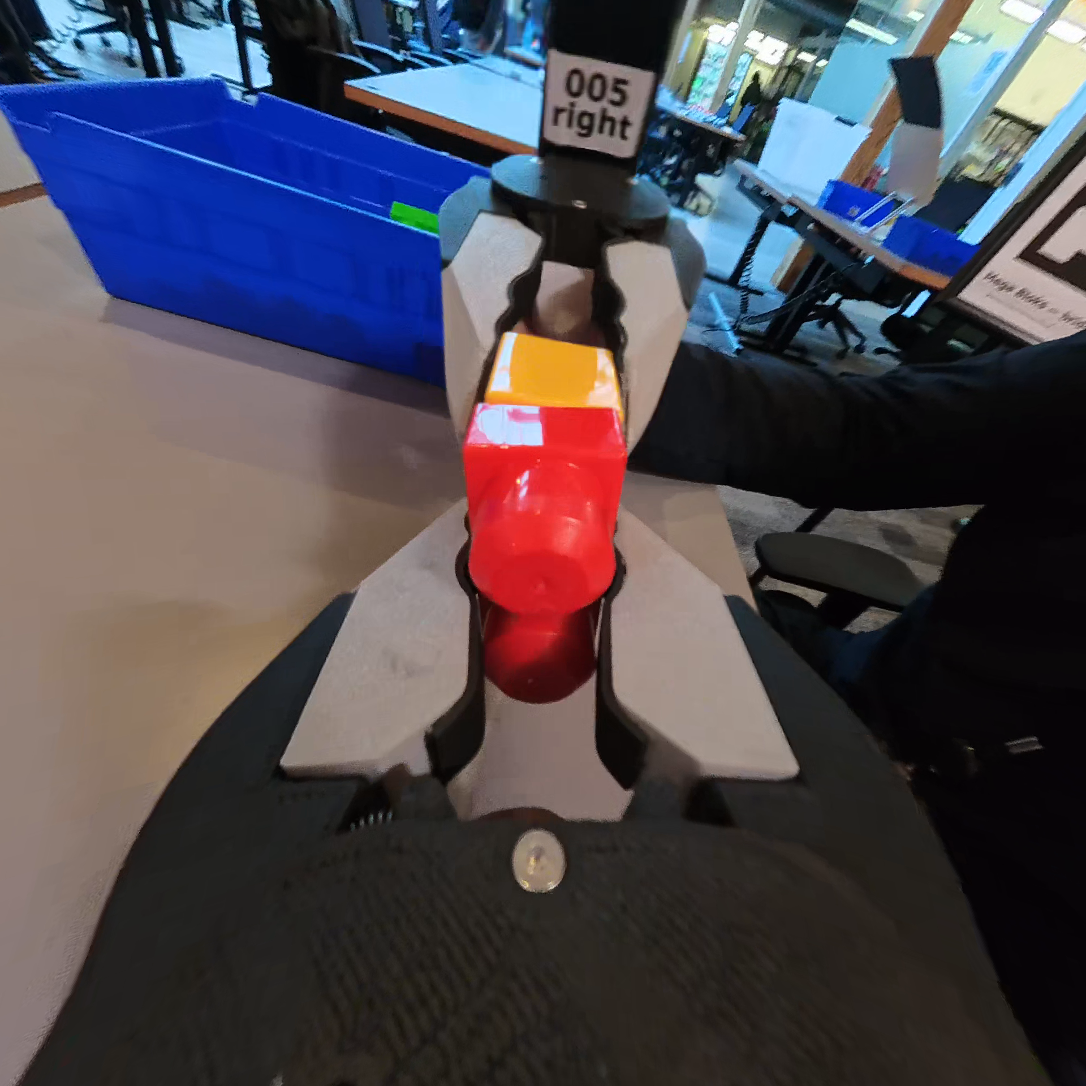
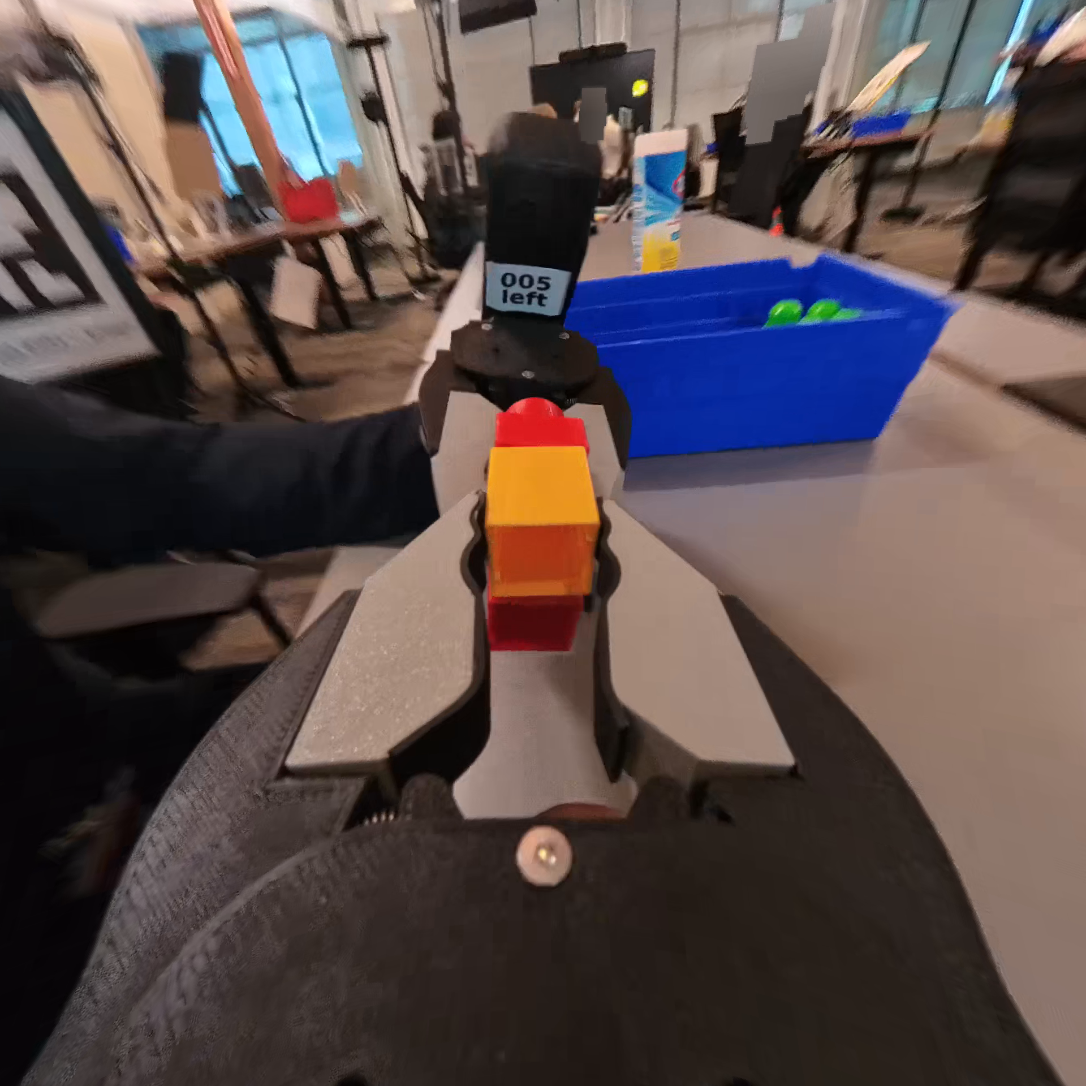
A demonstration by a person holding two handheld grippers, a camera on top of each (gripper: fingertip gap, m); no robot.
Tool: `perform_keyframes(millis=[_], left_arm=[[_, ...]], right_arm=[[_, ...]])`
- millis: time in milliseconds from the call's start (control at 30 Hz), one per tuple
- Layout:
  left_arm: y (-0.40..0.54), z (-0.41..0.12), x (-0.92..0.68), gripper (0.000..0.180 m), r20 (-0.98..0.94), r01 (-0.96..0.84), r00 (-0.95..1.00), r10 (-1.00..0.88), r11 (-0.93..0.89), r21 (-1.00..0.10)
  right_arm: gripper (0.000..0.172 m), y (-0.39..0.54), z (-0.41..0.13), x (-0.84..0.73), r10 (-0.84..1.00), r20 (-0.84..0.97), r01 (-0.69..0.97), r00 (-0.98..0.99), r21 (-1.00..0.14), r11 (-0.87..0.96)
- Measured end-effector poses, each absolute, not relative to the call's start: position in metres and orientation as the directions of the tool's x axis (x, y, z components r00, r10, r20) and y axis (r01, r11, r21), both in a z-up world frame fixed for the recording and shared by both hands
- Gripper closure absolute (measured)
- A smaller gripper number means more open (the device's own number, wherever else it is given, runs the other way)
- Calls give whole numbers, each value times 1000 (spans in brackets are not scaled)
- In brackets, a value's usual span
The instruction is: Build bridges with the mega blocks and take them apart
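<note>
Facing grippers clamping joined blocks (red (image 1: 543, 470), yellow (image 2: 538, 517))

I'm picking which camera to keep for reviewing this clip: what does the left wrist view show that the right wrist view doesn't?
Only the left wrist view: round red studs at the near end.

Only the right wrist view: green blocks in the bin, a second red block under the yellow one, and a tall container behind.

Both: the left tongs gripping the red block, the right tongs gripping the yellow block, and the blue bin.
</note>
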State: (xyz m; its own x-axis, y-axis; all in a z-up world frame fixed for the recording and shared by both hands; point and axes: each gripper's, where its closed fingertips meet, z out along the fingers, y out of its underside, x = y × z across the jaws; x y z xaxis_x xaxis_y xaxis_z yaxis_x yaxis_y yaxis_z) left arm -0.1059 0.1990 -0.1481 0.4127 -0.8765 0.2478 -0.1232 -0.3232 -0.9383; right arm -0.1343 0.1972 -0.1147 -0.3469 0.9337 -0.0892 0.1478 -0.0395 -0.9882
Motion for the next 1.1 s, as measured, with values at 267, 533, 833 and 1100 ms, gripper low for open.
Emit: perform_keyframes(millis=[267, 533, 833, 1100], left_arm=[[195, -145, -102, 144, 256, -112, 382, -888, -319, -941], [196, -144, -104, 143, 203, -135, 407, -891, -278, -951], [195, -140, -103, 143, 234, -104, 392, -890, -295, -950], [193, -140, -103, 143, 186, -130, 401, -897, -256, -958]], right_arm=[[140, 194, -111, -131, 897, -188, 156, -399, -978, -136], [140, 192, -112, -129, 885, -207, 172, -417, -974, -146], [140, 193, -111, -129, 903, -172, 161, -393, -980, -117], [140, 190, -110, -126, 869, -236, 183, -435, -968, -171]])
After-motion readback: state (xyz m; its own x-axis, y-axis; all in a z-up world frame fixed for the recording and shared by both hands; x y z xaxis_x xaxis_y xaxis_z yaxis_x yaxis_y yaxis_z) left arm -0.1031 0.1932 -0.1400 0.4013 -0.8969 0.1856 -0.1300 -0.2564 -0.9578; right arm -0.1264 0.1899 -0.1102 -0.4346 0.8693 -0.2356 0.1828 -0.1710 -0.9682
